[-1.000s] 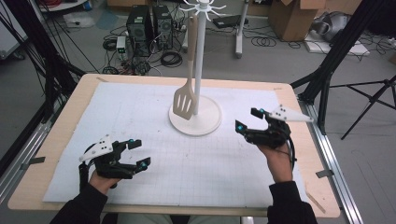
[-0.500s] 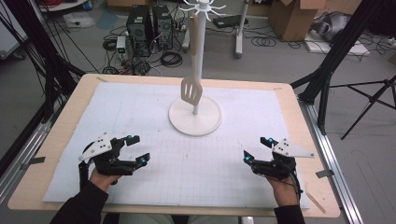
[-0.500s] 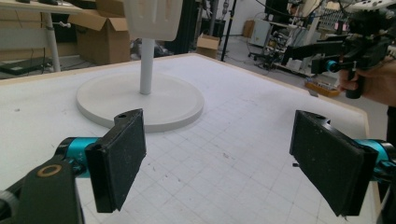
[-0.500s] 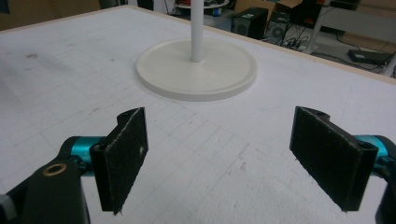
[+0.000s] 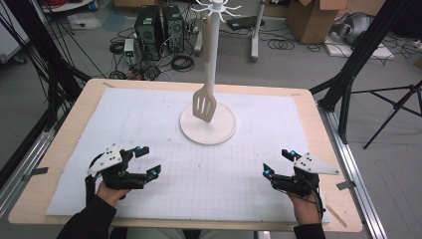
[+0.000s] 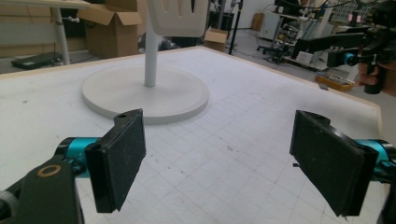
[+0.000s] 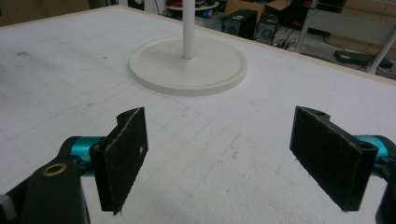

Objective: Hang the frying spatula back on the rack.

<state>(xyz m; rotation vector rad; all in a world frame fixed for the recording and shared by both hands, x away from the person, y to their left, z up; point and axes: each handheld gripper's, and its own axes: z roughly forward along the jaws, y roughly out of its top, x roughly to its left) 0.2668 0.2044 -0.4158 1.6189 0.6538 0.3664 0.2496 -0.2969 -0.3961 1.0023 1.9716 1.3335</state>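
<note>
White gridded mat (image 5: 199, 164), spatula (image 5: 204, 104) unlabelled

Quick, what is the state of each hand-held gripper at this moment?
Left hand-held gripper: open, holding nothing.
Right hand-held gripper: open, holding nothing.

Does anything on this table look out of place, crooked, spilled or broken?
Nothing stands out. The cream slotted spatula hangs from the white hook stand, blade down over its round base, with no visible damage. The white gridded mat lies flat with only faint smudges. The left gripper and right gripper are open and empty.
</note>
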